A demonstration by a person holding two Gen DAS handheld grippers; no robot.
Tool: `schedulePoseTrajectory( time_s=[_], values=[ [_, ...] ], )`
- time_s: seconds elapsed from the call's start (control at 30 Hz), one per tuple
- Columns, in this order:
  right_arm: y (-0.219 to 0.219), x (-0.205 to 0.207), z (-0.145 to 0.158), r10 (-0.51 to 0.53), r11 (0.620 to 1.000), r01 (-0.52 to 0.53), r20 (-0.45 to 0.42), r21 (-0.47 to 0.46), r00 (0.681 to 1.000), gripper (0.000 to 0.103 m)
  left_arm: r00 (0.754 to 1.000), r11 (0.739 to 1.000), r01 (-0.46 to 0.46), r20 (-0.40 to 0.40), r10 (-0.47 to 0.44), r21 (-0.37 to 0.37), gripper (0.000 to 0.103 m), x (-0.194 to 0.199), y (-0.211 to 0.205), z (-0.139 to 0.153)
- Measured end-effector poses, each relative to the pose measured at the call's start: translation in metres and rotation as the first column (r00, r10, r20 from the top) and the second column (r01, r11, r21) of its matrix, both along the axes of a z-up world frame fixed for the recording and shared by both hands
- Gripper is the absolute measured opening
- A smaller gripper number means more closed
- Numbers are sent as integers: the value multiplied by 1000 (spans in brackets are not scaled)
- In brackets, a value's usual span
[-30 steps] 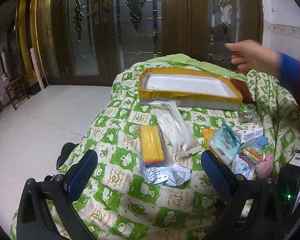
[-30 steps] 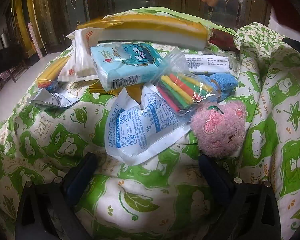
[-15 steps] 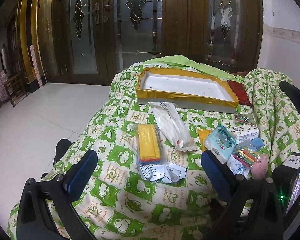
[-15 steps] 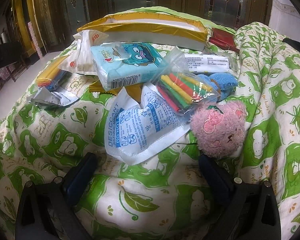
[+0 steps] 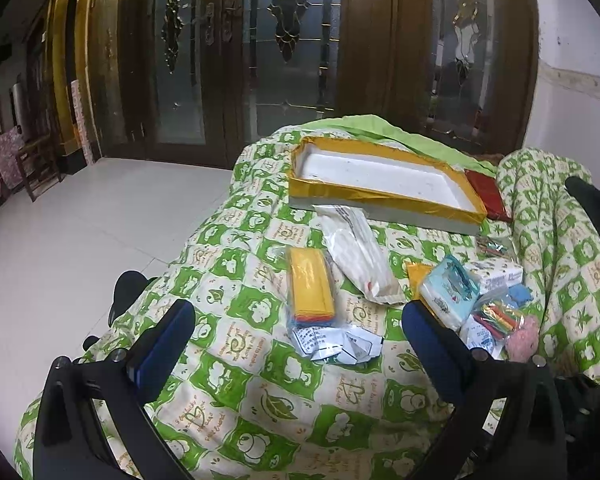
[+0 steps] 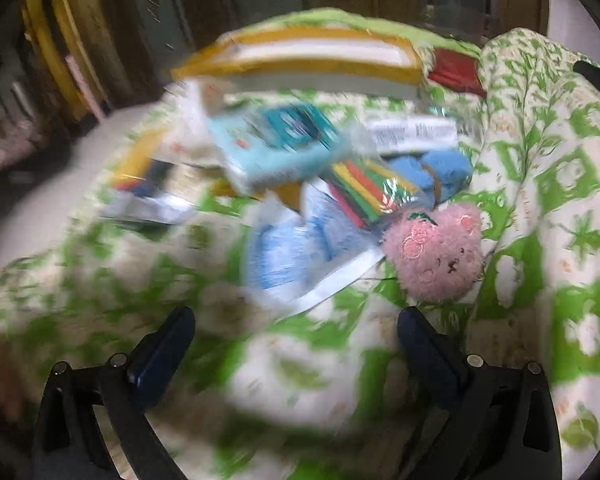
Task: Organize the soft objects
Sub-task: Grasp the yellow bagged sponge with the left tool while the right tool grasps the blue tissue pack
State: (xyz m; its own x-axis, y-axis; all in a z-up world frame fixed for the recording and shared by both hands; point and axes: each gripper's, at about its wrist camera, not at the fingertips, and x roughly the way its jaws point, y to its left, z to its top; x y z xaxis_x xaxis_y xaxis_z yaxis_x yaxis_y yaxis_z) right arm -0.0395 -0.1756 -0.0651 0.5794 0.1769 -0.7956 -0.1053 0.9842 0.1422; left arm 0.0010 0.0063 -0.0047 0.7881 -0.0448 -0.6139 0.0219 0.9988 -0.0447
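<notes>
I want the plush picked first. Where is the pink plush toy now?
In the right wrist view the pink plush toy lies right of centre on the quilt, just below the coloured-sticks bag.

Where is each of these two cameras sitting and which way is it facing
Left wrist: on the left gripper, open, looking across the quilt to the yellow-rimmed tray and doors.
Right wrist: on the right gripper, open, close and blurred, facing the pink plush.
Shared: tray, plush, tissue pack.
</notes>
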Motion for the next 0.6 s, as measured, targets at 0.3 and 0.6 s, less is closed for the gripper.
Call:
schedulePoseTrajectory(
  time_s=[0.3, 0.6],
  values=[
    [-18, -11, 44, -40, 999, 40, 235, 7, 971, 102, 1000, 1000, 0, -18, 0, 16, 103, 3, -2, -3],
    [-30, -6, 51, -58, 998, 56, 243, 16, 968, 102, 1000, 999, 11, -21, -10, 38, 103, 3, -7, -6]
  ],
)
